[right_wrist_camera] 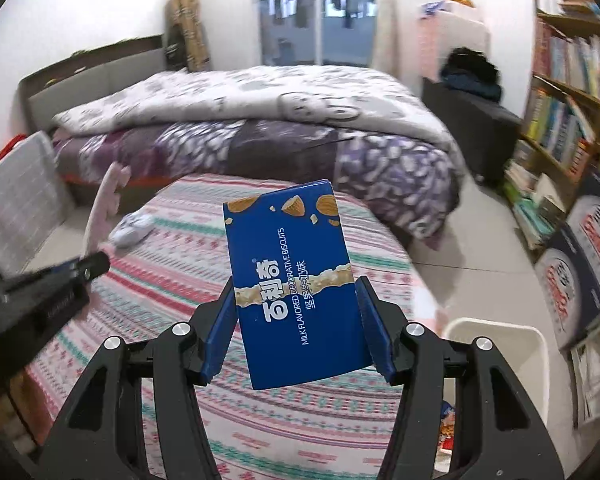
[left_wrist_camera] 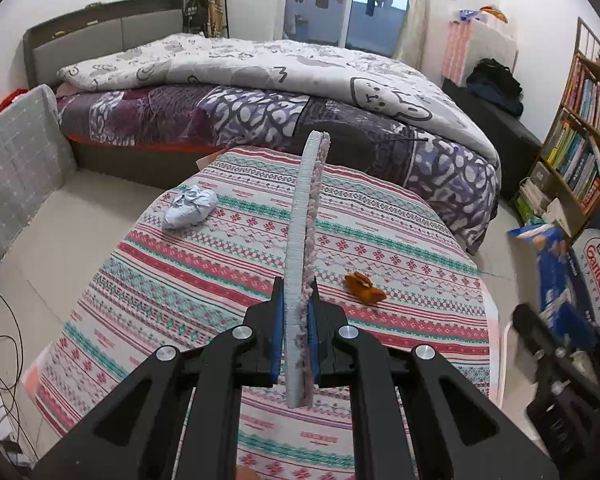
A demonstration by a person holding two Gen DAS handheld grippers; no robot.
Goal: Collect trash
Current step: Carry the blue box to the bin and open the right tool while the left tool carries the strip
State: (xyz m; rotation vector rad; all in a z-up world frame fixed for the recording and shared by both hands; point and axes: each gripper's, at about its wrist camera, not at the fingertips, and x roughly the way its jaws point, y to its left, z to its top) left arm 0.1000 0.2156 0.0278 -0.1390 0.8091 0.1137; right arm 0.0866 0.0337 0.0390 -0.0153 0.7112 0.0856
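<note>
Blue biscuit box (right_wrist_camera: 296,284) sits clamped in my right gripper (right_wrist_camera: 296,332); left gripper (left_wrist_camera: 296,340) pinches what seems a foam strip (left_wrist_camera: 304,240).

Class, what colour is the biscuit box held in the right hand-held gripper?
Blue biscuit box, clearest in the right wrist view.

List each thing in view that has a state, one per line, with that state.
Left gripper: shut on a flat pad, held edge-on, upright.
Right gripper: shut on a blue biscuit box, lifted, tilted.
Crumpled paper: lying on the tablecloth.
Orange scrap: lying on the tablecloth.
White bin: open, beside the table; contents not visible.
</note>
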